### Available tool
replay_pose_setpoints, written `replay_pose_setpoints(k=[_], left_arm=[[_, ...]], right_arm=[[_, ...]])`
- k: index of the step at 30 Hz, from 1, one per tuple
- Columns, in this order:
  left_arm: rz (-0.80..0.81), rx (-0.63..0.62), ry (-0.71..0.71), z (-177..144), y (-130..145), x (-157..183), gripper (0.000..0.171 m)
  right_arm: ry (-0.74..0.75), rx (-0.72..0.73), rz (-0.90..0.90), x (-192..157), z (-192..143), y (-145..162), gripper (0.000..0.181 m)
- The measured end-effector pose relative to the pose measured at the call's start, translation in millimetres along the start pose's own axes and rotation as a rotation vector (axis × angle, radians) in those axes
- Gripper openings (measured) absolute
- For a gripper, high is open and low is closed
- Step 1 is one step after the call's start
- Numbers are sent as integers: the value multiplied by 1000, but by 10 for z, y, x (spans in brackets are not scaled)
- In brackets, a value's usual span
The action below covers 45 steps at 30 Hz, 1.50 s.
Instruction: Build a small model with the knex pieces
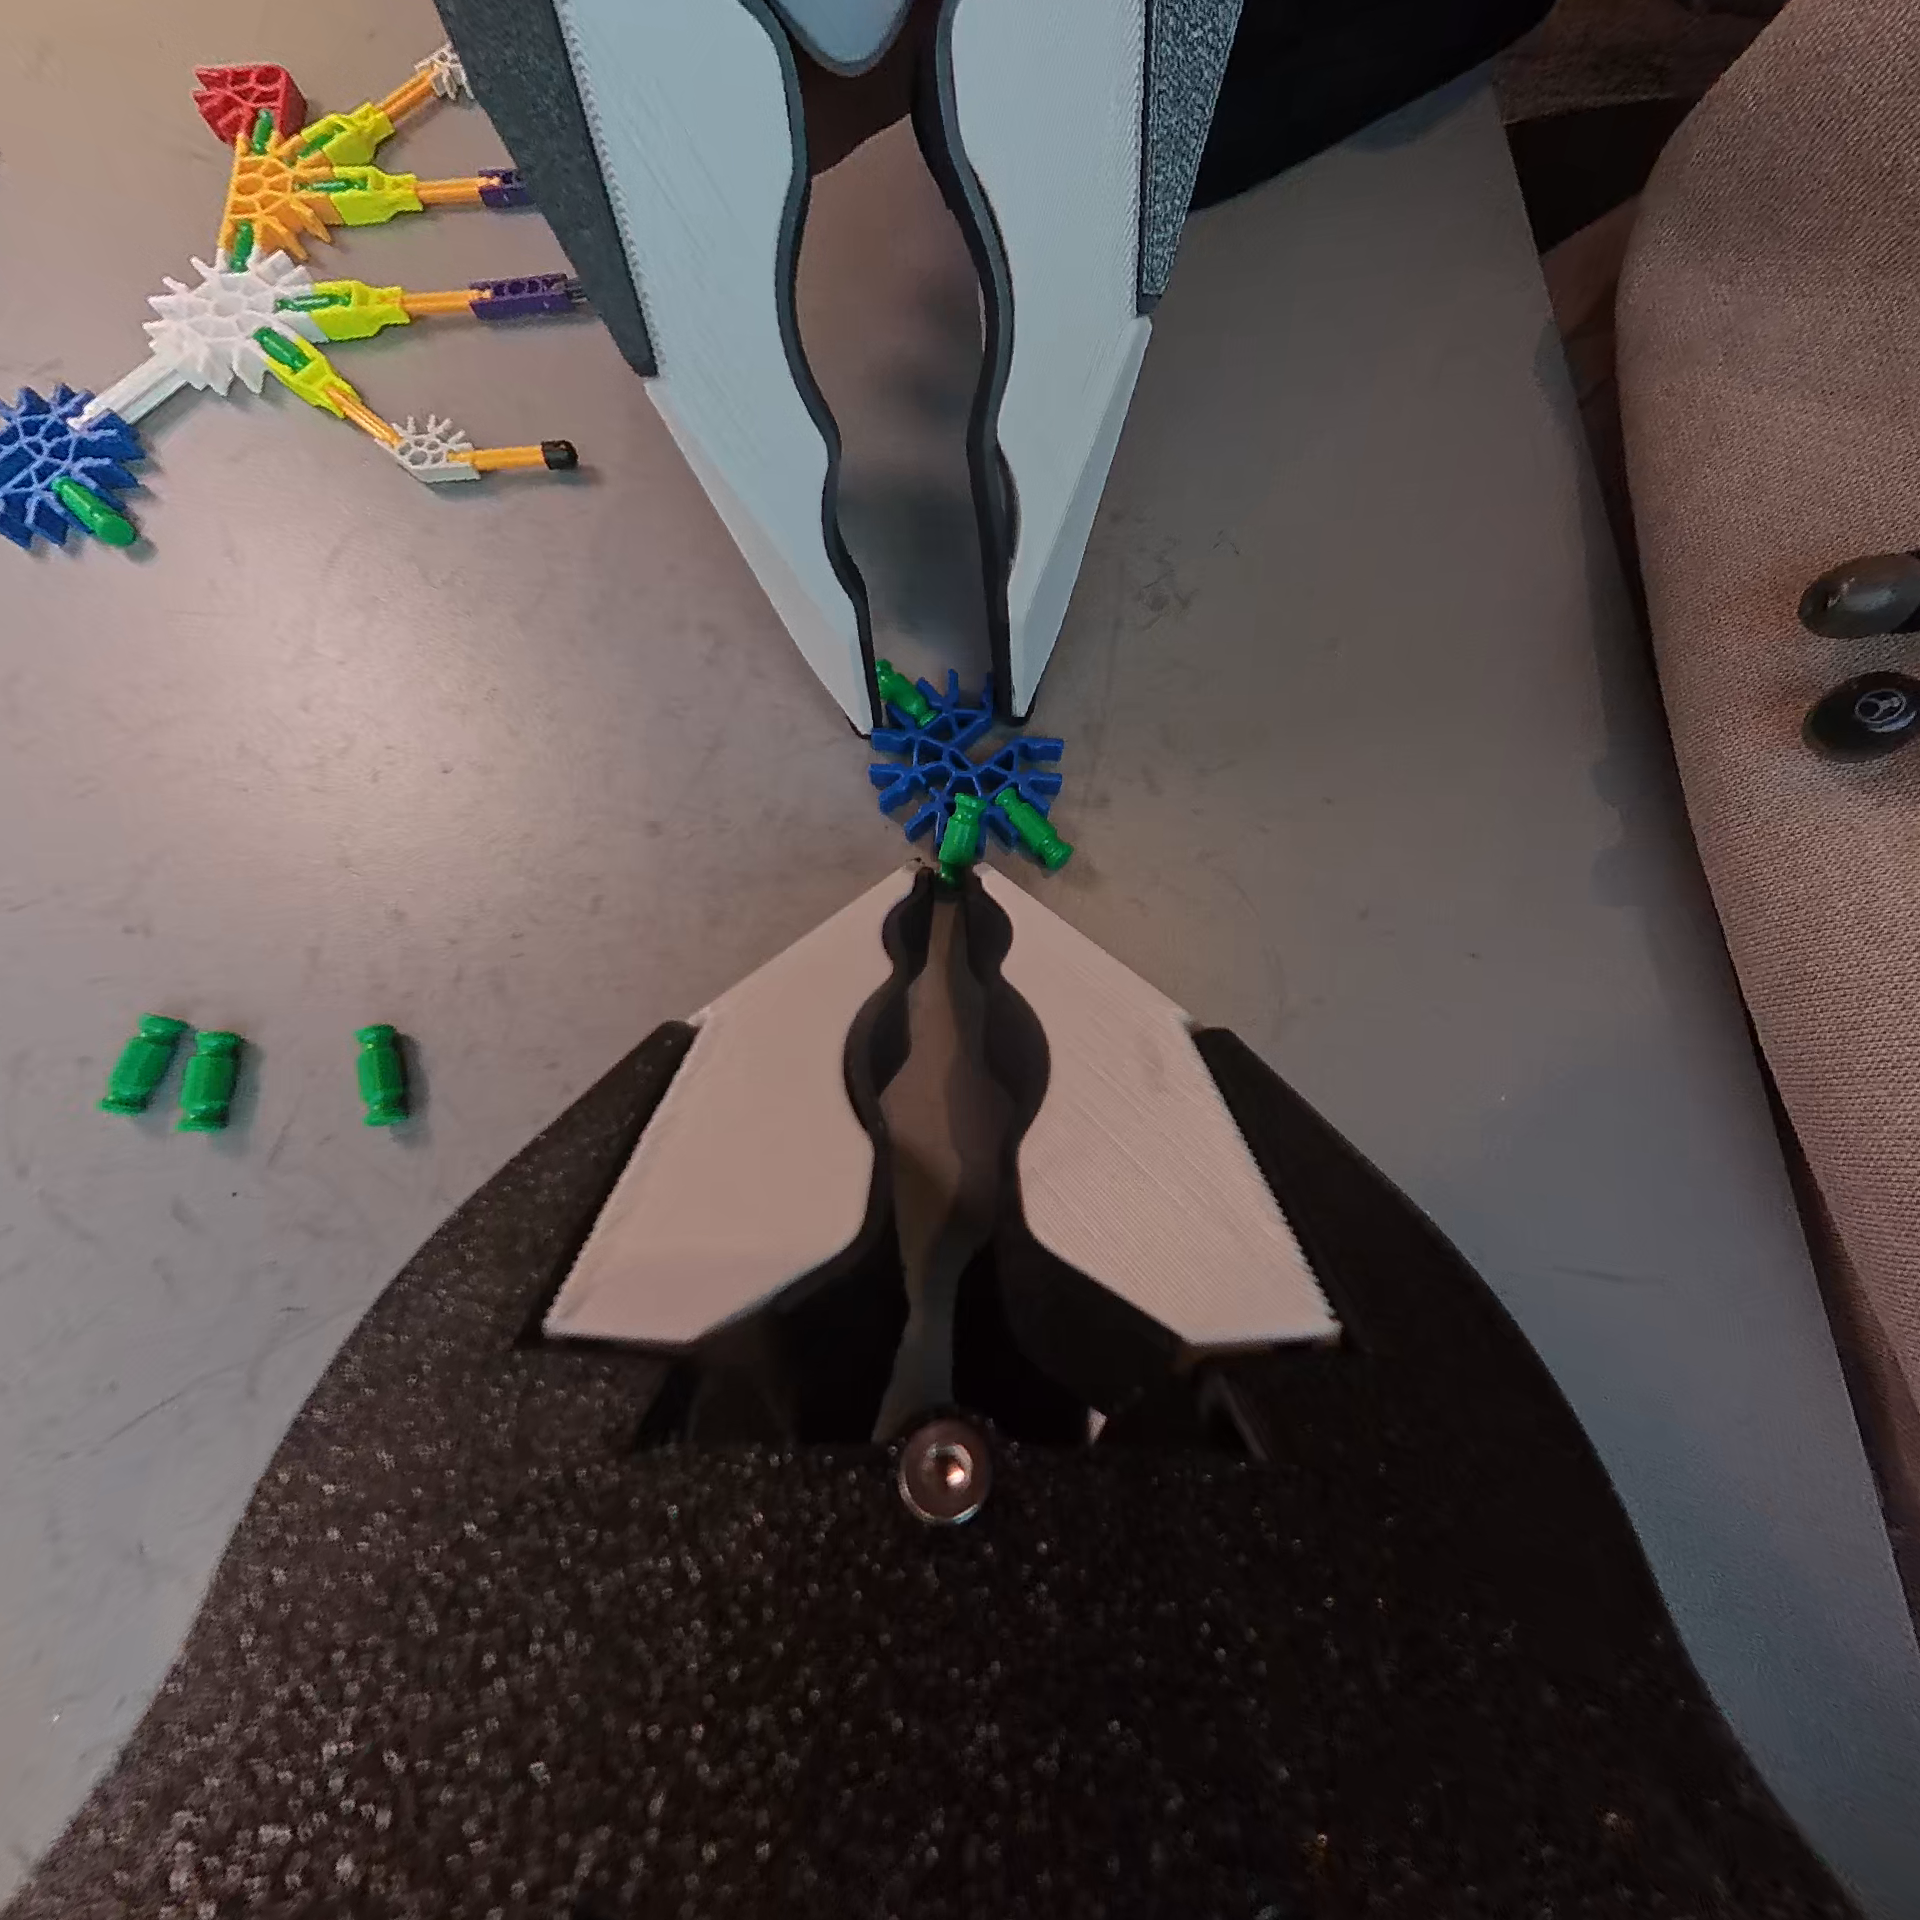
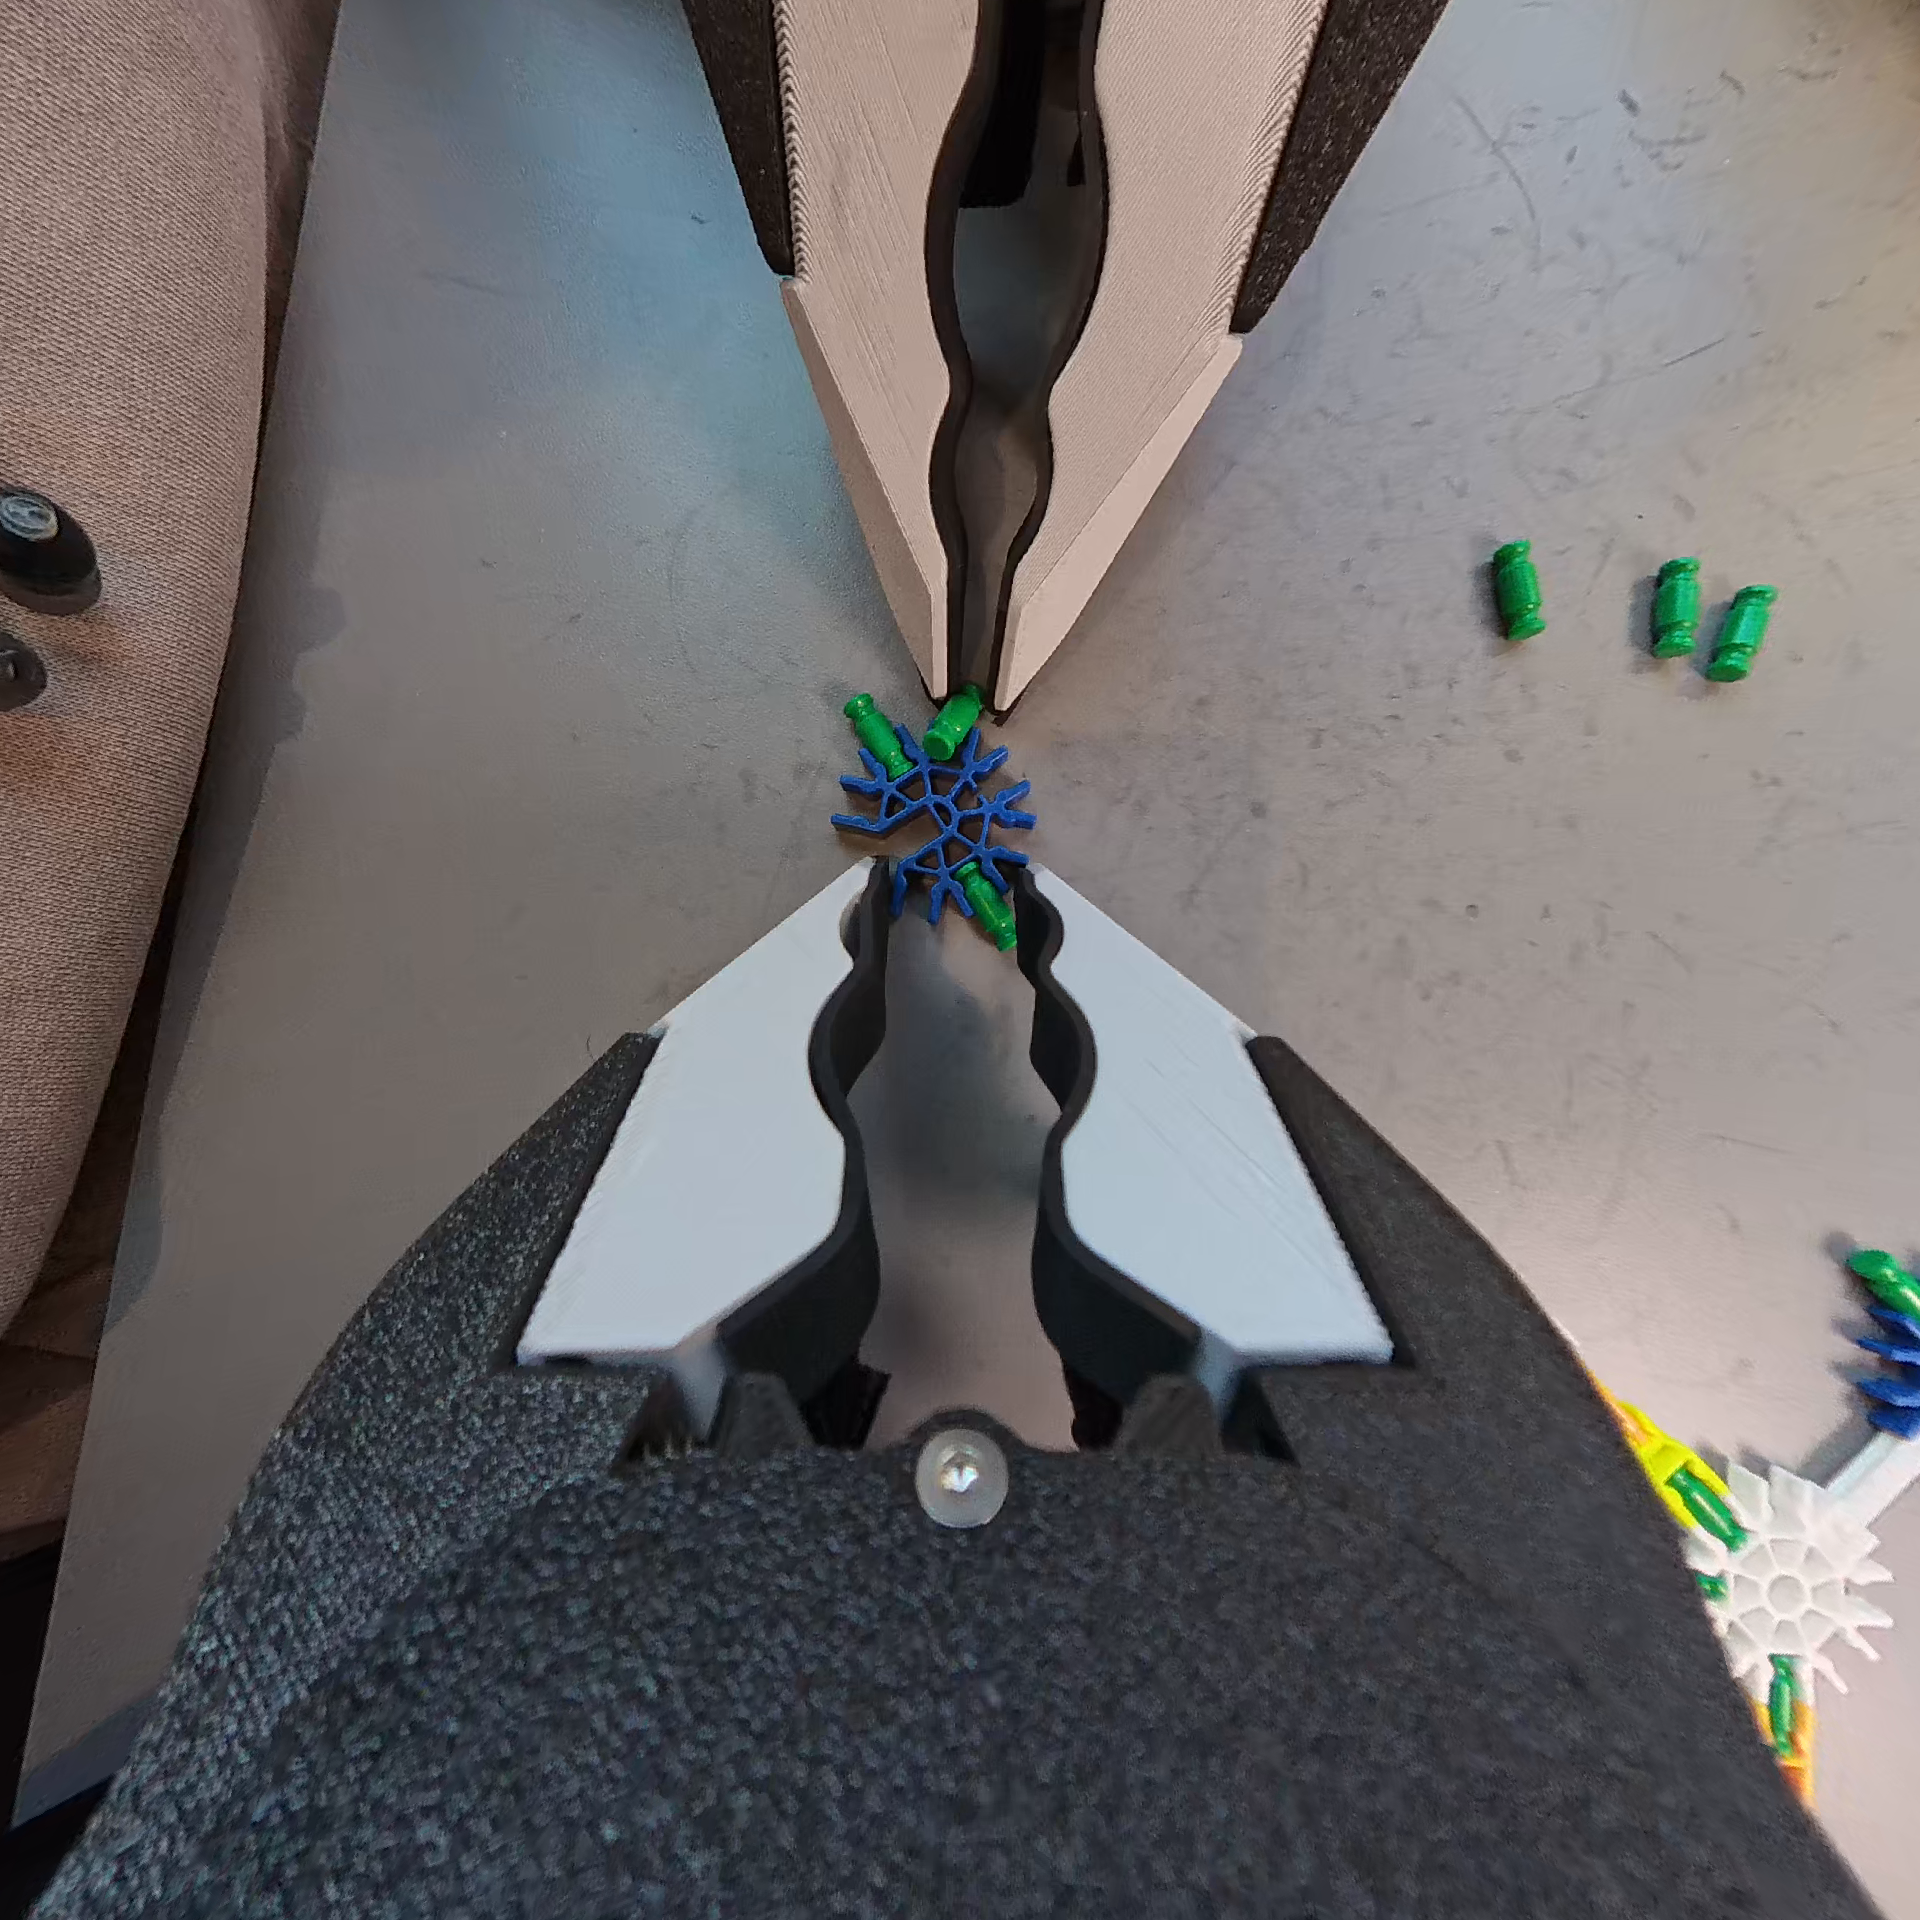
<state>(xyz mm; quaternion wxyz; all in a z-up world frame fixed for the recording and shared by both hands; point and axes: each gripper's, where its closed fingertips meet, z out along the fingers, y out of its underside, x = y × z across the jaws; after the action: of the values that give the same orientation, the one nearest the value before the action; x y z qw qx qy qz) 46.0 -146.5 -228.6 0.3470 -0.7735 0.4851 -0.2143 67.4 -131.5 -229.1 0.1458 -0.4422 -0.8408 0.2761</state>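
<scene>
Claws meet tip to tip over a scuffed grey surface (image 1: 416, 790), with a small blue snowflake-shaped plastic connector (image 1: 961, 764) lying between them. In the left wrist view, the left claw (image 1: 943, 875) is seen at 6 o'clock, its fingers drawn almost together and nipped on the outer end of a short green plastic rod (image 1: 961, 829) that is plugged into the connector's near edge. A second green rod (image 1: 1034, 826) is seen just beside it toward 4 o'clock, also seated in the connector. The right claw (image 1: 940, 717) enters from 12 o'clock, its fingers set narrowly apart and clamped on the connector's far edge, where a third green rod (image 1: 902, 694) is plugged in at 11 o'clock.

In the right wrist view, the right claw (image 2: 951, 878) is seen at 6 o'clock, with the connector's near rim held between its tips.

Three loose green rods (image 1: 213, 1081) lie well apart at 9 o'clock in the left wrist view. A multicoloured assembly of plastic hubs and rods (image 1: 270, 301) lies at 10 o'clock. Brown upholstery (image 1: 1766, 520) with two dark buttons is seen at 3 o'clock.
</scene>
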Motion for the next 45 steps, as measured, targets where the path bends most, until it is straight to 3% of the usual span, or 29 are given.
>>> replay_pose_setpoints(k=[19, 26, 33, 45], left_arm=[[3, 1, -9, 0, -2, -11, 5], [3, 2, -9, 1, -3, -12, 5], [-1, 3, -9, 4, -5, -14, 5], [3, 2, -12, 4, -4, -14, 5]], right_arm=[[39, -5, 18, 3, -25, 13, 26], [52, 35, 9, -10, -85, -110, 27], [104, 112, 6, 13, -3, -335, 9], [86, 54, 14, -5, 88, -233, 6]])
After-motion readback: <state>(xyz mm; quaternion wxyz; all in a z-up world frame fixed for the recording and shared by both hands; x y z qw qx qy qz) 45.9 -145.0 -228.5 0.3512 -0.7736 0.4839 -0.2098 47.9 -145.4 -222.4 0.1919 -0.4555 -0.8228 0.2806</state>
